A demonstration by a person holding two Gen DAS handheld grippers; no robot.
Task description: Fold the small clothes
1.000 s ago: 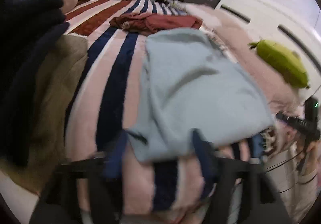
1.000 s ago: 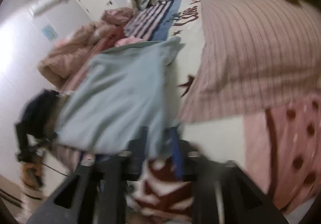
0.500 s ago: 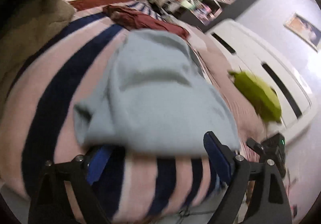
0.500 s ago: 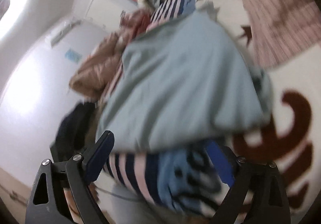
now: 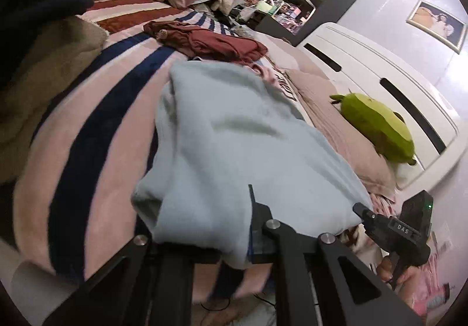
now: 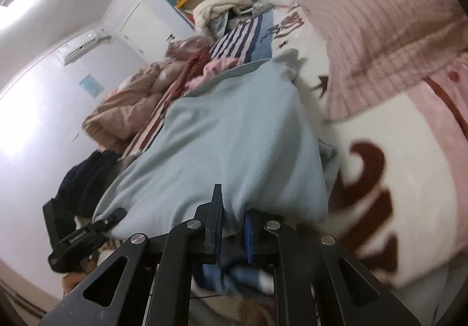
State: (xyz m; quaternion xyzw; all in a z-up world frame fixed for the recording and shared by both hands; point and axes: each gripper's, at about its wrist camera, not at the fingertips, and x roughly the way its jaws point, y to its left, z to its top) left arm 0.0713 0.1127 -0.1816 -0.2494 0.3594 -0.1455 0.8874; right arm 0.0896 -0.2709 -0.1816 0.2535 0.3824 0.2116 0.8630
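Pinching the light-blue garment [image 5: 239,150] hem at 6 o'clock, both grippers' fingers [image 6: 217,217] are closed; folding toward 12 o'clock is called for next.

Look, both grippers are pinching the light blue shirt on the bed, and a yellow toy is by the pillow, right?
Almost. The toy is green, not yellow; the left wrist view shows it on the pink pillow. The left gripper and the right gripper do pinch the light blue shirt.

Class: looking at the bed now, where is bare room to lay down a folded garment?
Free: striped blanket between tan blanket and light blue garment; patterned blanket right of the garment. Crowded: around the maroon clothes and the pillow.
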